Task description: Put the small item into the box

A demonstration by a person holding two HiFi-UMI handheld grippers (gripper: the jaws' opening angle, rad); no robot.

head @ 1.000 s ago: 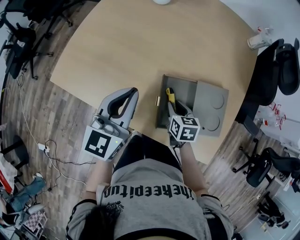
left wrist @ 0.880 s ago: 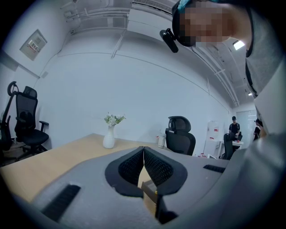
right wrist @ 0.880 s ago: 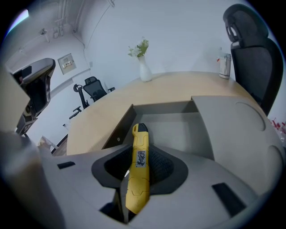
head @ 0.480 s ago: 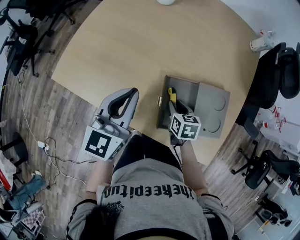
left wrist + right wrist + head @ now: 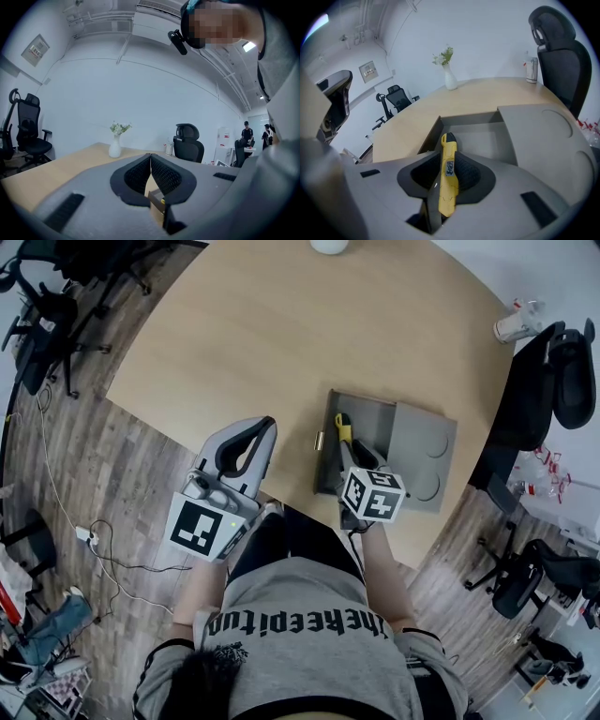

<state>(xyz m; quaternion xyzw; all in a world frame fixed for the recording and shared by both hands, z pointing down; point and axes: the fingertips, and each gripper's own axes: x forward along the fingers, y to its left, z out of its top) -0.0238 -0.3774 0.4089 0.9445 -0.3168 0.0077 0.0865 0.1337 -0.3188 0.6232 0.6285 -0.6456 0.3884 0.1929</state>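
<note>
A slim yellow item [image 5: 448, 174] sticks out forward from between the pads of my right gripper [image 5: 449, 161]. The jaws have just been closing, and they are shut on it. In the head view the yellow item [image 5: 343, 430] hangs over the near left part of an open grey box [image 5: 367, 416], with the right gripper [image 5: 350, 454] tilted down behind it. The grey box [image 5: 487, 137] has nothing else in it. My left gripper [image 5: 263, 424] stays at the table's near edge, left of the box. Its pads meet at the tip, so the left gripper [image 5: 150, 155] is shut on nothing.
The box's grey lid [image 5: 424, 457], with two round dents, lies flat to the right of the box. A white vase [image 5: 328, 245] with flowers stands at the far edge of the wooden table [image 5: 272, 334]. Black office chairs [image 5: 553, 371] ring the table.
</note>
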